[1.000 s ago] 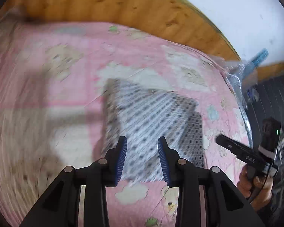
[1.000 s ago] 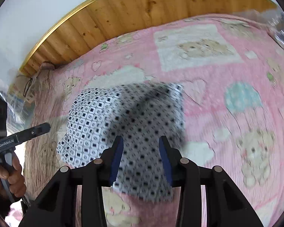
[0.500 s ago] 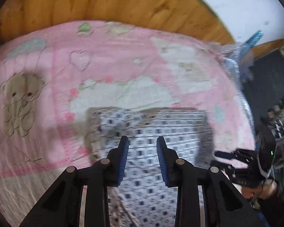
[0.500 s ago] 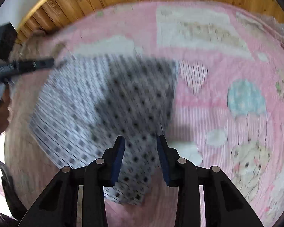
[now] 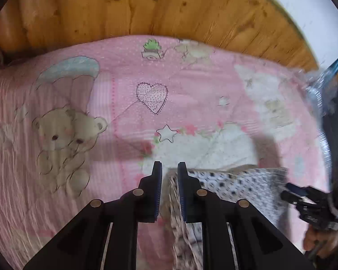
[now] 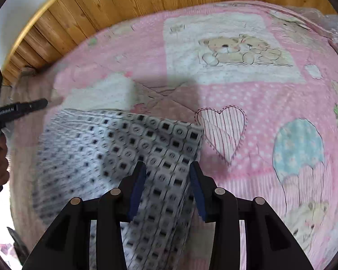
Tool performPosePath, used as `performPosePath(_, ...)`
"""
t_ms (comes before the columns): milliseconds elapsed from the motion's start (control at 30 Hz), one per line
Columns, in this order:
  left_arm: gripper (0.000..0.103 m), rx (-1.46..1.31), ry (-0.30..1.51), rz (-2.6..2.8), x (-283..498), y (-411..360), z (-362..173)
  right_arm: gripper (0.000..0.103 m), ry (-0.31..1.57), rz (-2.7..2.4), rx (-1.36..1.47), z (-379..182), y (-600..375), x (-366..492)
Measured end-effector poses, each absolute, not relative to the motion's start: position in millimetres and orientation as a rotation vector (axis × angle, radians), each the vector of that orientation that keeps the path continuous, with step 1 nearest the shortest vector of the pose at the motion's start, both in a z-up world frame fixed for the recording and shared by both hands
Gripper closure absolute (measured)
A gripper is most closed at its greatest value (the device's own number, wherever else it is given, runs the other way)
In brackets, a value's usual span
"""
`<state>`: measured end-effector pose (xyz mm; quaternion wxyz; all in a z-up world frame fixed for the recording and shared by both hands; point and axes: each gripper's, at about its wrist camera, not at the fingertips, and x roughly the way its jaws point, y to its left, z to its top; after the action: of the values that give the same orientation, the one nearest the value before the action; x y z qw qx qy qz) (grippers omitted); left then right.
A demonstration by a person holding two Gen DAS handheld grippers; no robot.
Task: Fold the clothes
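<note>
A black-and-white patterned garment (image 5: 236, 186) (image 6: 101, 148) lies folded on a pink quilt (image 5: 146, 78). My left gripper (image 5: 170, 173) is at the garment's left edge. Its jaws are nearly together, and the rumpled cloth edge passes between the blue pads (image 5: 158, 189). My right gripper (image 6: 167, 177) hovers over the garment's right edge with its fingers wide apart and only cloth showing below them. Each view shows the other gripper from the side: the right one (image 5: 303, 200) held by a hand (image 5: 319, 240), and the left one (image 6: 18, 110) at the garment's far corner.
The quilt (image 6: 258, 101) has bears, hearts and a balloon printed on it and spreads well past the garment. A wooden panel wall (image 5: 146, 6) (image 6: 101, 11) runs along the far side of the bed. Crinkled clear plastic (image 5: 321, 90) sits at the bed's right edge.
My left gripper has swung to the garment's left edge and its jaws have narrowed around the cloth. My right gripper has come lower over the right edge, still open.
</note>
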<state>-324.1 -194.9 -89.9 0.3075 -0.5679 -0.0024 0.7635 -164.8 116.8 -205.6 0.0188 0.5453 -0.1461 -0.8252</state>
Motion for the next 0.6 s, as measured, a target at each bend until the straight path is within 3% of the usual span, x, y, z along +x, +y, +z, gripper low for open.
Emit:
performPosePath(67,0.07,-1.483,-0.038,1.926,-293.9,-207.5,-82.4,0.062,-0.516,-2.558,1.648,-197.9,118.0,-141.2)
performPosePath(100,0.068,-1.491,-0.051,1.88,-275.4,-213.3,-84.4,0.061,-0.54,-2.557,1.643,-197.9,116.6,-131.9)
performPosePath(300,0.065,-1.594,0.111,1.918,-201.2,-231.3,-140.0,0.061,-0.537,-2.5,1.716,-234.1,83.7,-86.3)
performPosePath(367,0.063,-1.591,-0.028,1.957,-203.4,-249.0,-147.6,0.06,-0.491,-2.519,1.759,-249.7,79.2,-76.0)
performPosePath(467,0.064,-1.607,-0.063,1.963,-203.6,-247.7,-136.8,0.059,-0.613,-2.536,1.743,-238.8,91.4,-68.3)
performPosePath(533,0.061,-1.566,-0.112,1.954,-207.5,-241.8,-127.5,0.048,-0.693,-2.579,1.684,-229.9,102.8,-65.8)
performPosePath(600,0.054,-1.537,-0.144,1.959,-215.5,-233.4,-121.4,0.045,-0.757,-2.599,1.664,-228.7,114.7,-73.2)
